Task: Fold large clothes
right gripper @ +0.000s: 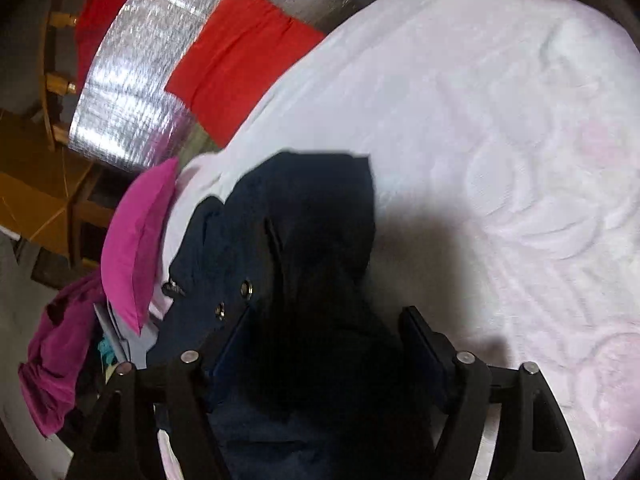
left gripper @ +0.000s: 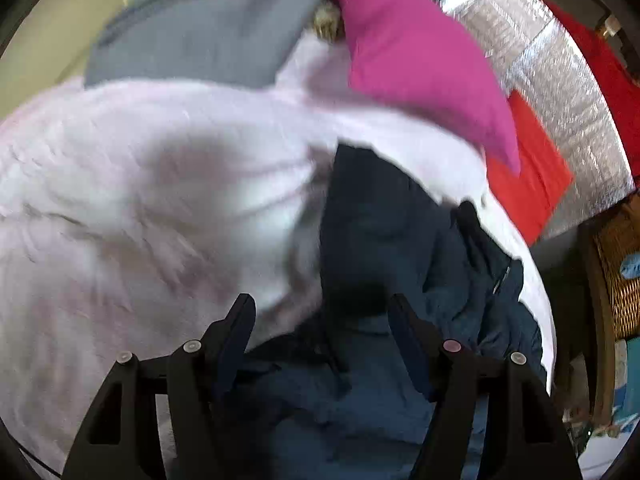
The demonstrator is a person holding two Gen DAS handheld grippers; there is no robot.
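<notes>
Left tongs [left gripper: 322, 312] spread wide, pads clear of cloth, hanging over the dark navy garment [left gripper: 400, 248]. Right tongs [right gripper: 326, 328] likewise parted, nothing pinched, same navy cloth below and between the black fingers [right gripper: 420, 340]. No earlier picture to compare, so only the parted stance told.

Navy garment lying crumpled on the bed [right gripper: 500, 140], near the mattress edge, two metal snaps [right gripper: 246, 289] showing beside the right tongs' inner finger, a zip or tab at its far fold. Pale pink quilted cover under it, patterned with raised curves.

Further out: magenta pillow [left gripper: 420, 60] resting on the bed edge just beyond the garment; grey pillow [left gripper: 208, 28] beside it. Past the bed, red cloth [right gripper: 240, 60] lying against a silver foil-faced panel [right gripper: 132, 92]. Purple cloth [right gripper: 52, 360] heaped beside the bed, wooden furniture [right gripper: 36, 200] behind. Wicker basket [left gripper: 620, 272] at the left view's edge. Both views blurred.
</notes>
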